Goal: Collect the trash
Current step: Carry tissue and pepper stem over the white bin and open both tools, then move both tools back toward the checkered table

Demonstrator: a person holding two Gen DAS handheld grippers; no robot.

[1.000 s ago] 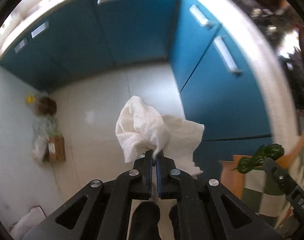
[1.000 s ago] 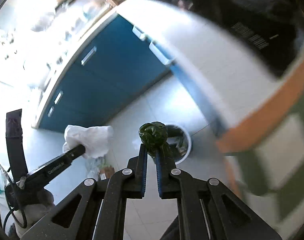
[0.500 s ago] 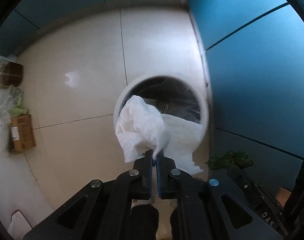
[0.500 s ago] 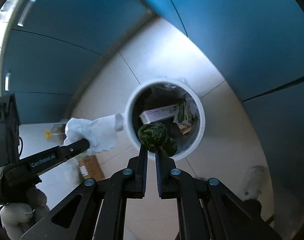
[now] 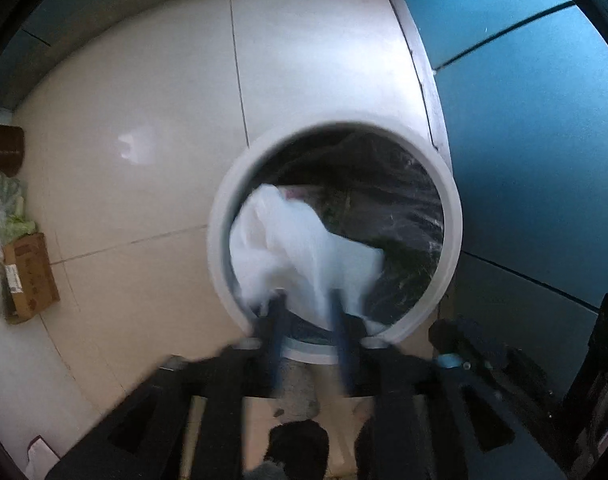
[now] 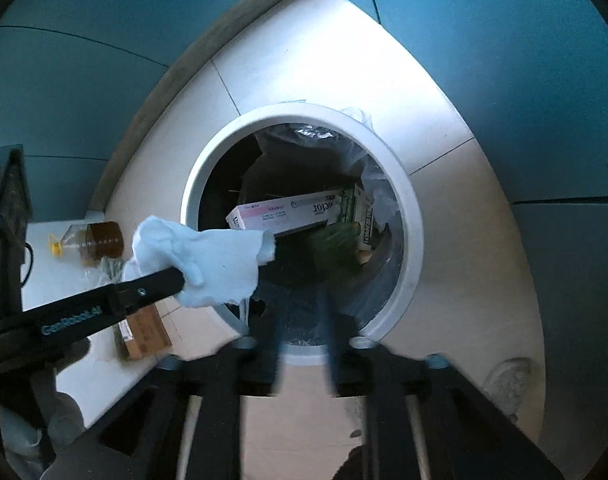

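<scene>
A white round bin (image 5: 219, 240) with a black liner stands on the tiled floor right under both grippers. My left gripper (image 5: 308, 308) hangs over its near rim and its jaws are opening. The white paper towel (image 5: 295, 248) is blurred, loose between and ahead of the fingertips, over the bin's mouth. In the right wrist view the towel (image 6: 211, 268) still drapes at the left gripper's tip (image 6: 175, 276). My right gripper (image 6: 304, 312) is also opening, and the green wad (image 6: 336, 244) is blurred ahead of its fingers, inside the bin (image 6: 412, 240).
A pink-and-white box (image 6: 287, 212) and a green carton (image 6: 360, 216) lie in the bin. Blue cabinet doors (image 5: 524, 140) close off the right and far sides. A cardboard box (image 5: 27, 276), a bag of greens (image 5: 3, 208) and an oil bottle (image 6: 99, 240) sit at the left wall.
Both grippers have dropped close over the bin. Their jaws, shut before, now stand apart. The paper towel and the green wad have come free and blur downward.
</scene>
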